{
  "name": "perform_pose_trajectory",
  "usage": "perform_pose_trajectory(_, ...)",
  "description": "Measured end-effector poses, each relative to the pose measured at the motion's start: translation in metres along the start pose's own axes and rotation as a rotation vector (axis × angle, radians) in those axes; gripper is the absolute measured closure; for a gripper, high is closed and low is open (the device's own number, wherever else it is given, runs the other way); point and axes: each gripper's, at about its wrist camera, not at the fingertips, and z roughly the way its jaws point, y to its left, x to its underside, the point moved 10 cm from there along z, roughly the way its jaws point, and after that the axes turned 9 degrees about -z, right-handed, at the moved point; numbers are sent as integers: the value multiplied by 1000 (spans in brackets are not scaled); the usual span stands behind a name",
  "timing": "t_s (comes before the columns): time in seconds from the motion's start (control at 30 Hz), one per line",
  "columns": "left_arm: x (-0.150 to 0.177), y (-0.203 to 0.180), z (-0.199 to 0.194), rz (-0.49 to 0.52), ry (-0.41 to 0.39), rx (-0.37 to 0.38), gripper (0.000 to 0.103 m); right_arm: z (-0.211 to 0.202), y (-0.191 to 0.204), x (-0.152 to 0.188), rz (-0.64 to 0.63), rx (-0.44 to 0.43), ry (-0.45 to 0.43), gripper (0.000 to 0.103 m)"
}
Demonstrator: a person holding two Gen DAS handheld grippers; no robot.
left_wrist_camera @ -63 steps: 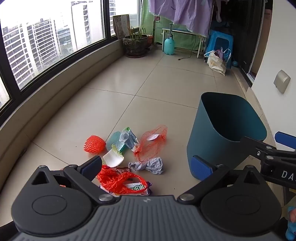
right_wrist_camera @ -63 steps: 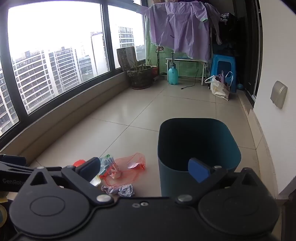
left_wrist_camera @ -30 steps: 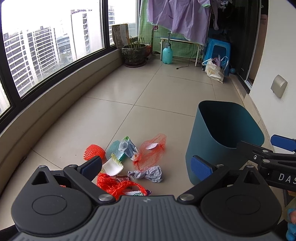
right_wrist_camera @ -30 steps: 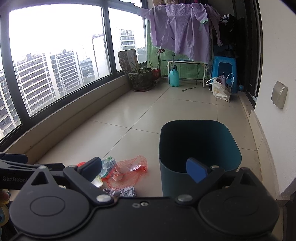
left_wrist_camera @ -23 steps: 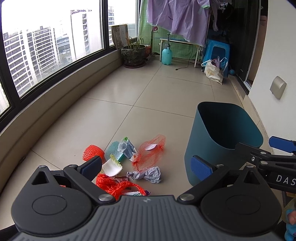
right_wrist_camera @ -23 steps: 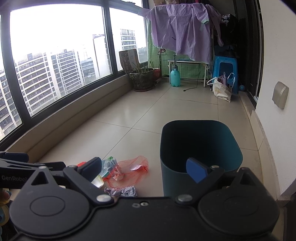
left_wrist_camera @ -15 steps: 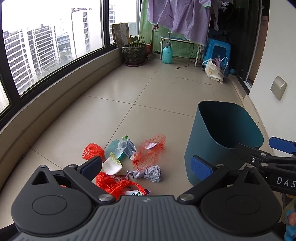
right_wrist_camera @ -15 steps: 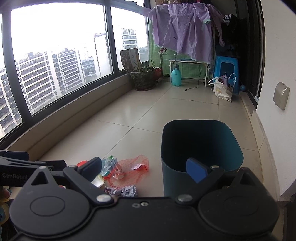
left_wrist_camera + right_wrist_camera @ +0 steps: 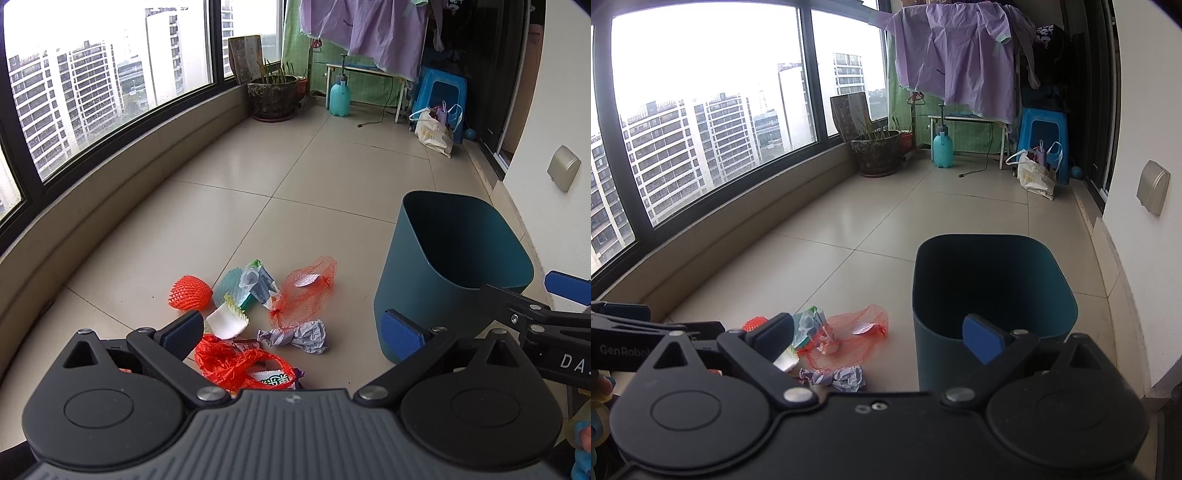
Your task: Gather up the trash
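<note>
Above tiled floor (image 9: 229,206), both tongs (image 9: 291,332) (image 9: 877,334) hover level, gaping, beside teal bin (image 9: 417,288).

Trash pile (image 9: 258,314) lies left of bin (image 9: 417,295) (floor (image 9: 295,177)); plant pot (image 9: 273,92) behind.

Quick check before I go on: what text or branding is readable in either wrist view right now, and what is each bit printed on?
"DAS", cut off by the frame edge: on the right gripper body, seen in the left wrist view.
"GenRobo", cut off behind the near finger: on the left gripper body, seen in the right wrist view.
Green characters on the snack wrapper: too small to read.
Print on the tote bag: too blurred to read.
</note>
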Motion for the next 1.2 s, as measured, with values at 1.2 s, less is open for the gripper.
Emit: perform_pose_trajectory(1.2, 18, 9, 18, -55, 156, -31, 0, 6, -3, 9, 16, -3, 100, 8)
